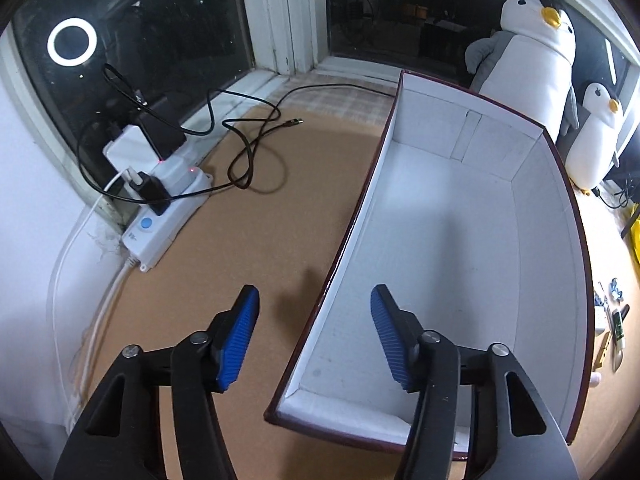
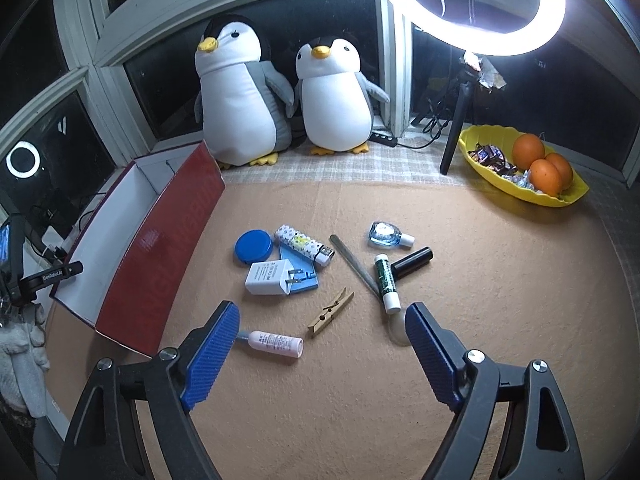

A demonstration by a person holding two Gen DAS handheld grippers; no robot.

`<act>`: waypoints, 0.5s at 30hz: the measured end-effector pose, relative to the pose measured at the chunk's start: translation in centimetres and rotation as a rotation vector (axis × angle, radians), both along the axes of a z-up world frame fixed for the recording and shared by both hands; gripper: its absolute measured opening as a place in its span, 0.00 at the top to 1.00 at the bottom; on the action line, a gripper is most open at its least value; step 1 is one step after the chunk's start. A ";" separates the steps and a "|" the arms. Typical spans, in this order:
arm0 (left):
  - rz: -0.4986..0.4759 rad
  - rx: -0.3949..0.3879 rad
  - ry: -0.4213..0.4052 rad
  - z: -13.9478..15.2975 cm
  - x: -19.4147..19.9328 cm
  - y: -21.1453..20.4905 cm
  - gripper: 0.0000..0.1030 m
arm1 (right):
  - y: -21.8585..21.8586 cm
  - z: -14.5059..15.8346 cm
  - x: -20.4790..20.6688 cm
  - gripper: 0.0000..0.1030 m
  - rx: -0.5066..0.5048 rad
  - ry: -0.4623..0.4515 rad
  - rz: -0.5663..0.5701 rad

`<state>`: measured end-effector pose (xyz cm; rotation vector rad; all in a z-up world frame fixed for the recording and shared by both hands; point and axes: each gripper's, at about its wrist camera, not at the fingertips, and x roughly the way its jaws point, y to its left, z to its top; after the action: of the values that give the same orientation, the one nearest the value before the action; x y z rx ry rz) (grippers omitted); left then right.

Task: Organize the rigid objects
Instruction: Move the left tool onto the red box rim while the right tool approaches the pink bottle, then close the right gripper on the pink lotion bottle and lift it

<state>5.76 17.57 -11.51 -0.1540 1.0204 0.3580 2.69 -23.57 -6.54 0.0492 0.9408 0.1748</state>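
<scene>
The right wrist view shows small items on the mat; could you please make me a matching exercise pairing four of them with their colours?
Things:
1. round lid
2. charger plug
3. clothespin
4. small tube

Colours:
A. pink
B. blue
C. bare wood
D. white

Pairs: 1-B, 2-D, 3-C, 4-A

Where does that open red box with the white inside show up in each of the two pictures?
Left wrist view: the red box fills the right half, seen from above, nothing inside.
Right wrist view: the red box stands at the left edge, its red side facing the small items.
Shared landmark: the big plush penguin behind the box.
</scene>
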 end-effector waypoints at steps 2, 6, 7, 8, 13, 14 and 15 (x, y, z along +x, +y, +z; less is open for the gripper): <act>-0.004 -0.011 0.008 -0.4 0.2 0.1 0.54 | 0.5 -0.6 0.1 0.24 -0.007 0.014 0.019; -0.012 -0.020 0.018 -0.9 0.4 0.2 0.66 | 1.7 -2.4 0.6 0.35 -0.021 0.062 0.071; -0.014 -0.022 0.019 -0.9 0.4 0.2 0.68 | 2.0 -3.0 0.8 0.36 -0.025 0.076 0.086; -0.016 -0.024 0.019 -1.0 0.4 0.2 0.71 | 2.4 -3.4 0.9 0.37 -0.031 0.087 0.103; -0.025 -0.020 0.015 -1.2 0.6 0.4 0.80 | 5.0 -5.4 1.2 0.40 -0.094 0.127 0.231; -0.025 -0.019 0.014 -1.2 0.6 0.4 0.81 | 5.5 -5.8 1.2 0.40 -0.109 0.133 0.251; -0.026 -0.020 0.013 -1.3 0.6 0.5 0.83 | 6.1 -6.1 1.3 0.40 -0.126 0.141 0.283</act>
<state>6.34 18.10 -12.78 -0.1561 1.0384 0.3260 3.97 -17.46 -12.66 -0.1911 1.0957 0.3769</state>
